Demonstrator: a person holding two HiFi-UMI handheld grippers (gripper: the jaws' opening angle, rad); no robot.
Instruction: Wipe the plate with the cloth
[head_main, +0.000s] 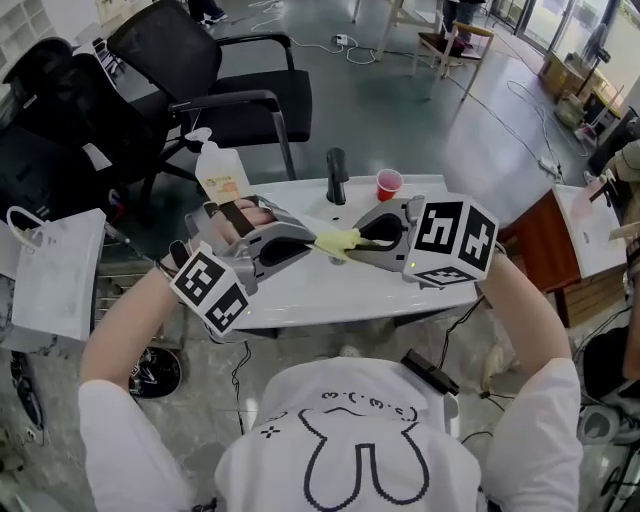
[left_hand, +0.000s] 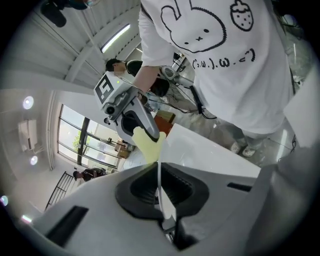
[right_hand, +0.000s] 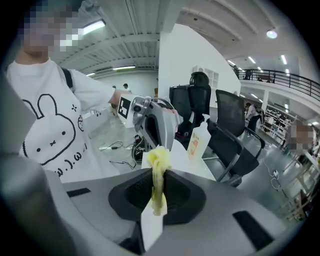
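The head view looks steeply down from above the person onto the table (head_main: 300, 290) at mid-frame. Each gripper view sits close behind its own jaws, facing back toward the person. Both share the cloth (left_hand: 147, 145) at centre and the shirt (right_hand: 50, 135).

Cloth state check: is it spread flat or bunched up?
Bunched up. The cloth is a crumpled yellow wad squeezed between the shut jaws of the right gripper, not spread over any surface.

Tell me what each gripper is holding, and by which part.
Left gripper clamps the white plate by its rim; right gripper pinches the bunched yellow cloth, apparently over the opposite rim.
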